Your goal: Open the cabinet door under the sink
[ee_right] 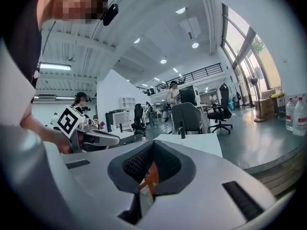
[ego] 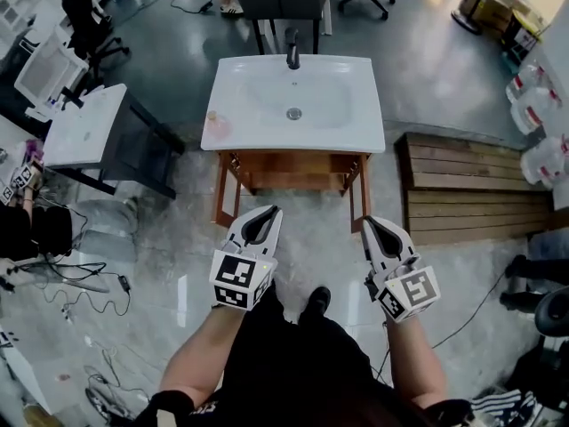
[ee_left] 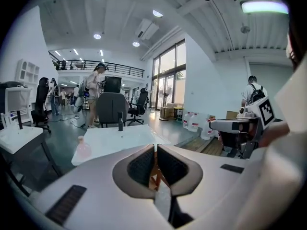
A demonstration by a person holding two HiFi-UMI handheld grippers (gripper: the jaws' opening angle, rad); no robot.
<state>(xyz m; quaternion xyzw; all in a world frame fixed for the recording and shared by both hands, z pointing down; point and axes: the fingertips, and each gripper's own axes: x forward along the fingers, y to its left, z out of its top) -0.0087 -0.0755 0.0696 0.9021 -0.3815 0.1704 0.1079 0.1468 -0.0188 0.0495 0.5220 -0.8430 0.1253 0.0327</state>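
Low in the head view, well short of the cabinet (ego: 293, 169) under the sink (ego: 356, 133) at upper centre, you held the left tongs (ego: 267, 213) all but together and the right tongs (ego: 373, 225) pressed together, both on nothing. Its door and any handle sat hidden beneath the basin rim; reaching in blind with tongs closed, you risked butting the wood or catching a leg (ego: 220, 196) instead

sink (ego: 342, 114) sits on cabinet (ego: 293, 164), platform (ego: 471, 189) to its right.
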